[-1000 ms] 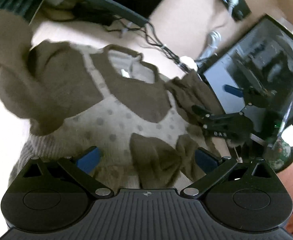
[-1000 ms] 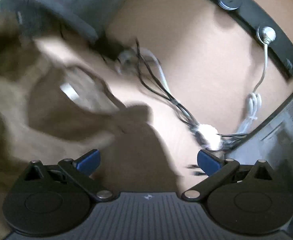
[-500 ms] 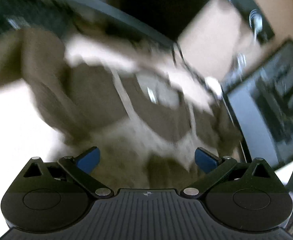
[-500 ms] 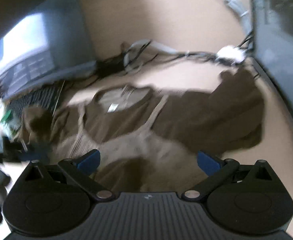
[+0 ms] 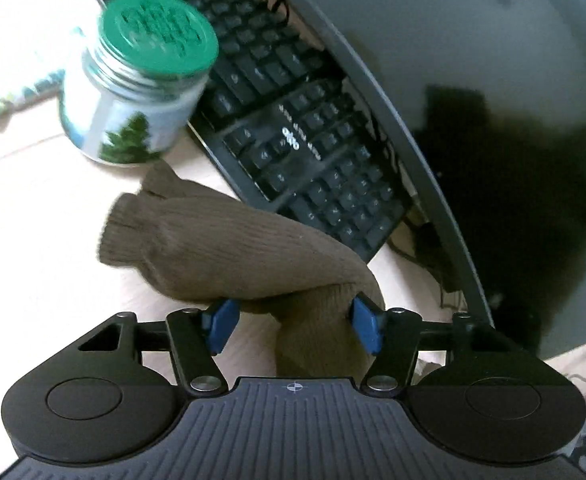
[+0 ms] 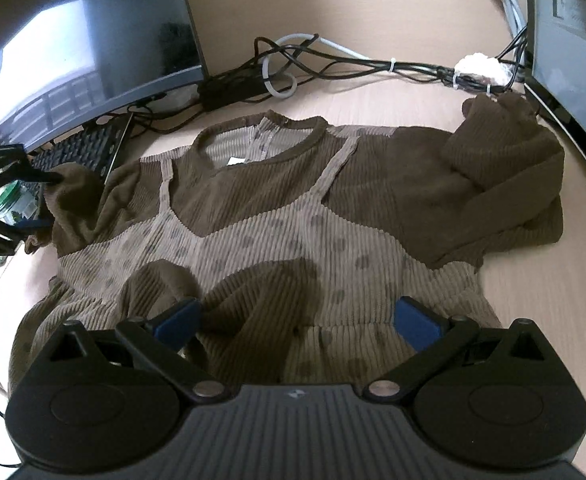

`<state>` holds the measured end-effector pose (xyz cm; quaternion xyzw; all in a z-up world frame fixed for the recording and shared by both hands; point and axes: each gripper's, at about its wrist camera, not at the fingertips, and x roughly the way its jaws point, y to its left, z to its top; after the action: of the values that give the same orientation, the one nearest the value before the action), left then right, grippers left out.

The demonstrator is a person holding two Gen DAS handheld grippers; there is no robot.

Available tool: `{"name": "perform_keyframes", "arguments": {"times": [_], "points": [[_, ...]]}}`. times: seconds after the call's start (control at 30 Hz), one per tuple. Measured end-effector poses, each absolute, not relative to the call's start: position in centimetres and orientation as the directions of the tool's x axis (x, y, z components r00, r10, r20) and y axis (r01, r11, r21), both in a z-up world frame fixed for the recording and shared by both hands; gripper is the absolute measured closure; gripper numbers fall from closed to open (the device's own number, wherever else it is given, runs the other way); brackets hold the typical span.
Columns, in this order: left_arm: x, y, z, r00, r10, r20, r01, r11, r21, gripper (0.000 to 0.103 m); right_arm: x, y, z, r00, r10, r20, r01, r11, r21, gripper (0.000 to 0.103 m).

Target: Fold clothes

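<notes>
Knitted ribbed sweater [image 6: 277, 208] lies flat, front up, on pale wooden worktop [image 6: 553, 280]; dark brown yoke and sleeves, beige polka-dotted body, brown bow [image 6: 229, 292] at lower front; round neckline toward far side, white label [image 6: 235, 161] showing inside; one sleeve [image 6: 505, 188] folded back on itself, cuff near far edge; other sleeve [image 5: 229, 252] bunched, raised off worktop, ribbed cuff [image 5: 133, 228] open-ended, pointing away, fabric passing between blue pads.
</notes>
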<state>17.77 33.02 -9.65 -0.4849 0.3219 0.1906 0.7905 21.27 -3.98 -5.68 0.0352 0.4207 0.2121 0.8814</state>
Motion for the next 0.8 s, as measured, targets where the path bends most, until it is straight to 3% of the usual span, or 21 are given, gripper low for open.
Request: {"name": "perform_keyframes", "arguments": {"times": [0.2, 0.37, 0.47, 0.53, 0.63, 0.8], "points": [[20.1, 29.5, -7.2, 0.763, 0.102, -0.638, -0.514, 0.695, -0.503, 0.089, 21.2, -4.3, -5.8, 0.553, 0.428, -0.715, -0.363, 0.896, 0.255, 0.000], [20.2, 23.3, -3.6, 0.843, 0.096, -0.530, -0.291, 0.909, -0.299, 0.092, 20.3, -4.2, -6.1, 0.577, 0.424, -0.698, -0.394, 0.893, 0.217, 0.000], [19.4, 16.6, -3.1, 0.856, -0.069, -0.512, -0.012, 0.988, -0.153, 0.092, 20.3, -4.5, -6.0, 0.581, 0.438, -0.686, -0.393, 0.889, 0.235, 0.000], [18.7, 12.5, -4.3, 0.813, -0.187, -0.551, 0.171, 0.982, -0.081, 0.078, 20.5, -4.8, -6.0, 0.581, 0.449, -0.679, -0.383, 0.887, 0.259, 0.000], [17.1, 9.3, -6.1, 0.723, -0.321, -0.612, 0.338, 0.937, -0.092, 0.060, 20.7, -5.0, -6.0, 0.576, 0.459, -0.676, -0.378, 0.883, 0.278, 0.000], [15.2, 10.6, -5.8, 0.702, -0.354, -0.618, 0.342, 0.929, -0.144, 0.023, 20.7, -5.0, -6.0, 0.574, 0.465, -0.675, -0.386, 0.880, 0.278, 0.000]]}}
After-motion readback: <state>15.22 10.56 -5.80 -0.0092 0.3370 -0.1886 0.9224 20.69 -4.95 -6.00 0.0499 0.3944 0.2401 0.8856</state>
